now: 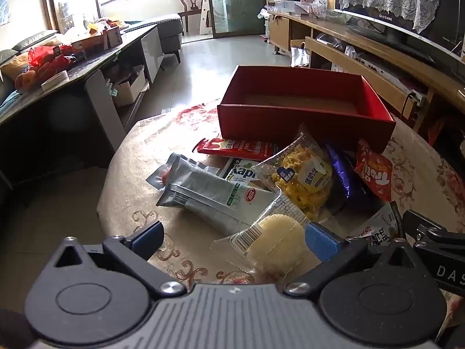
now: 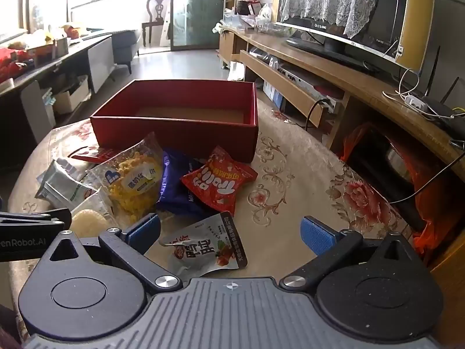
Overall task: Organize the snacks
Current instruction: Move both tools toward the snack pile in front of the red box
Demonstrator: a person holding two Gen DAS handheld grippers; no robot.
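An empty red box [image 1: 302, 122] [image 2: 174, 133] stands at the far side of a round table. Before it lies a heap of snack packets: a yellow puffed-snack bag [image 1: 305, 177] [image 2: 133, 183], a red Trolli bag [image 1: 373, 174] [image 2: 218, 183], a purple bag [image 2: 174, 186], a grey-white wrapper [image 1: 215, 197], a red flat pack [image 1: 238, 147]. A pale round cake in clear wrap [image 1: 276, 241] lies between the wide-apart pads of my left gripper [image 1: 234, 237], untouched. My right gripper [image 2: 229, 232] is open above a silver pouch [image 2: 206, 247].
The table wears a beige floral cloth [image 2: 290, 174]. A wooden TV stand [image 2: 334, 69] with cables runs along the right. A cluttered dark side table [image 1: 72, 61] stands to the left, over tiled floor [image 1: 209, 58]. The right gripper's body [image 1: 436, 238] shows beside the left one.
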